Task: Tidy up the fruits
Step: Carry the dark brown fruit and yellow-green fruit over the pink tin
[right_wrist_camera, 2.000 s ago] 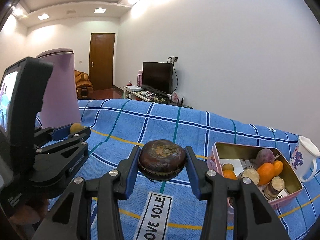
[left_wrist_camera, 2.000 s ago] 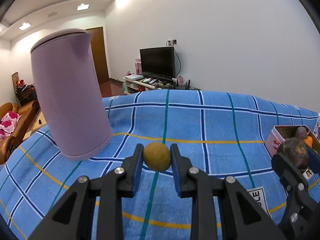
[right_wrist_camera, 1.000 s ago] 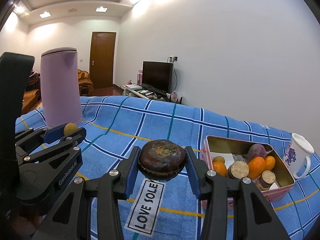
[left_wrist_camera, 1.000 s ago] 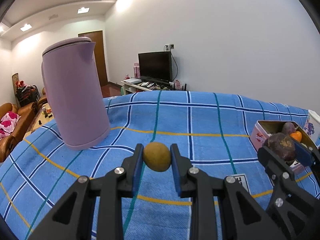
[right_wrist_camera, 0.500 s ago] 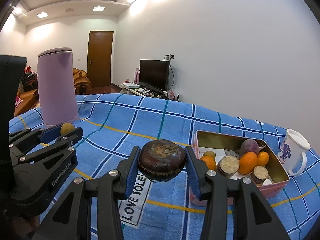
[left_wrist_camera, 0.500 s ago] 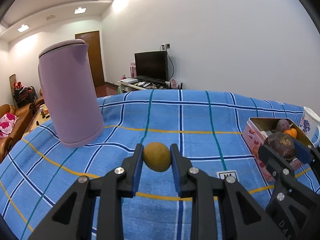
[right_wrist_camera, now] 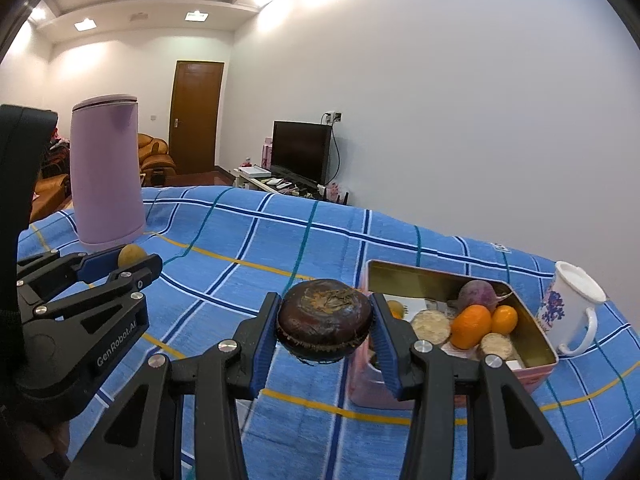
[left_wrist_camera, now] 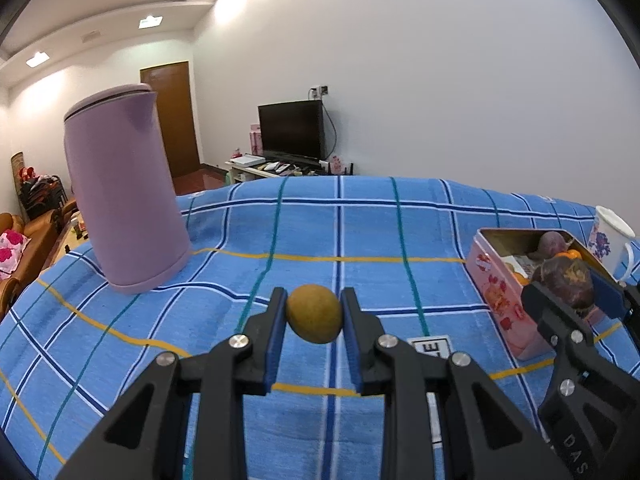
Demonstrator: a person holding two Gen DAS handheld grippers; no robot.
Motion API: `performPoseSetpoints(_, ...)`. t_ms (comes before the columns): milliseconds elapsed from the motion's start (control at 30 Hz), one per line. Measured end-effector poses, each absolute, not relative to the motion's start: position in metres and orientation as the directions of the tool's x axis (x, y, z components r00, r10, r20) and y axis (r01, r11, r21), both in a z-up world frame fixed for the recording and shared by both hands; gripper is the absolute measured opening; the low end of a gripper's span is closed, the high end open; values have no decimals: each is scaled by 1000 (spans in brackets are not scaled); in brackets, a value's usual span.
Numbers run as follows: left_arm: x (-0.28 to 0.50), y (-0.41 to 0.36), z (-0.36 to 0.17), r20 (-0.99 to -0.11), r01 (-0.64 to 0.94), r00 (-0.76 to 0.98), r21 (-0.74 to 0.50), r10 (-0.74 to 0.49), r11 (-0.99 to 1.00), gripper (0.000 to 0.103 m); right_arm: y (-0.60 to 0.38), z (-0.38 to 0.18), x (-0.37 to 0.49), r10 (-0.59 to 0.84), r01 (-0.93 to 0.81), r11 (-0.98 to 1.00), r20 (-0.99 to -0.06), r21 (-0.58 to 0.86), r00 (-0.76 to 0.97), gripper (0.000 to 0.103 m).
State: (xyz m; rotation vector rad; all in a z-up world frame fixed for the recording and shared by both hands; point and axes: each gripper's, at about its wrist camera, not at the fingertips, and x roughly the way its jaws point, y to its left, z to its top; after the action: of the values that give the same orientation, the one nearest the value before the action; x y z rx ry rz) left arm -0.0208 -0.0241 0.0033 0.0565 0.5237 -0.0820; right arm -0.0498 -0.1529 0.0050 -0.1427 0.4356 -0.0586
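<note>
Evidently, with the right gripper (right_wrist_camera: pixel 325 325) clamped on a dark round fruit (right_wrist_camera: pixel 324 319) and the left gripper (left_wrist_camera: pixel 313 314) on a small yellow-brown fruit (left_wrist_camera: pixel 314 313), the pink tin (right_wrist_camera: pixel 536 356) at lower right could be knocked.

Bright ceiling lights (right_wrist_camera: pixel 196 16), sharp focus (fisheye-warped edges)

Small yellow-brown fruit (left_wrist_camera: pixel 314 313) is sitting clamped off the cloth. Dark brown round fruit (right_wrist_camera: pixel 324 322) is hanging clamped just beside the pink tin (right_wrist_camera: pixel 536 374), which is holding oranges (right_wrist_camera: pixel 471 326).
</note>
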Motion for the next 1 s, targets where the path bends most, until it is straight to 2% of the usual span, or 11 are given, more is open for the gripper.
performPoseSetpoints(1000, -42, -109, 6, -498, 259, 844, 54, -199, 964, 29, -226, 6, -70, -193, 135, 977, -408, -166, 893, 47)
